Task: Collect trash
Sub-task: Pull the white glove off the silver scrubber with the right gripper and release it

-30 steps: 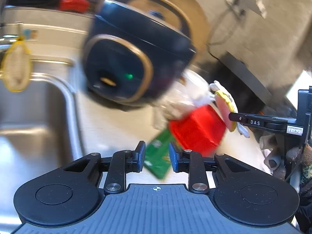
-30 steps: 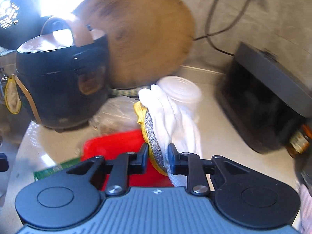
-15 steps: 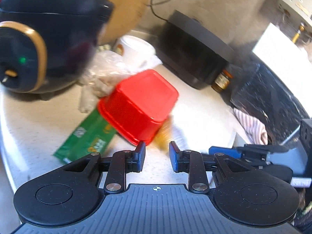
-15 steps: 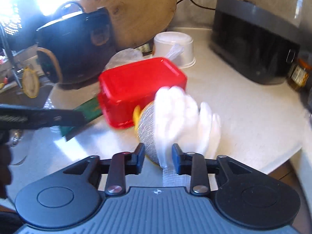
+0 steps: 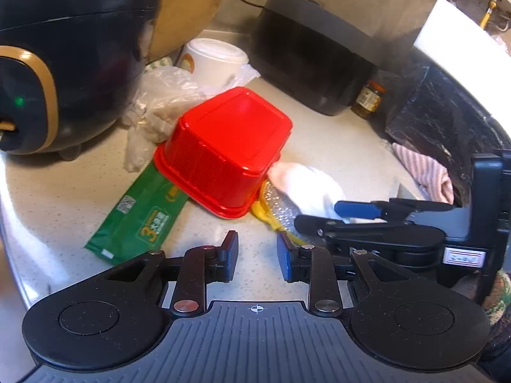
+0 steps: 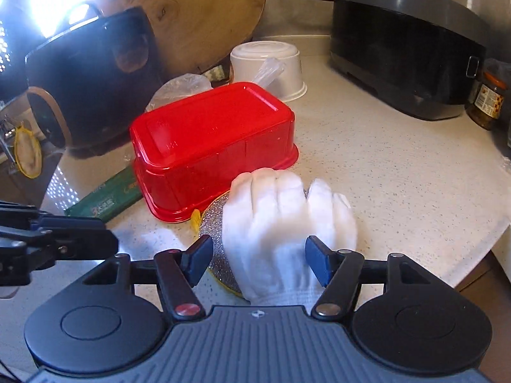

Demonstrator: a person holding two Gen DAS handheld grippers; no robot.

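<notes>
A white glove (image 6: 281, 223) lies on a silver scrubber with a yellow rim (image 6: 217, 223), on the counter against an upturned red plastic container (image 6: 210, 140). My right gripper (image 6: 257, 263) straddles the glove, its jaws opening and the pads clear of it. The glove (image 5: 306, 188), scrubber (image 5: 278, 210) and right gripper (image 5: 332, 215) also appear in the left wrist view. My left gripper (image 5: 257, 255) hovers open and empty over bare counter, just short of the red container (image 5: 223, 146). A green wrapper (image 5: 140, 220) pokes out from under the container's left side.
A crumpled clear bag (image 5: 159, 95) and an upturned white bowl (image 5: 217, 60) sit behind the container. A black rice cooker (image 5: 64, 57) stands left, a round wooden board (image 6: 198, 16) behind it. Right are a black appliance (image 5: 313, 57), a jar (image 5: 369, 99) and a striped cloth (image 5: 428, 172).
My right gripper came down with the glove and scrubber to the counter beside the red container and let go, its jaws spreading. My left gripper swung right, from the rice cooker to the counter.
</notes>
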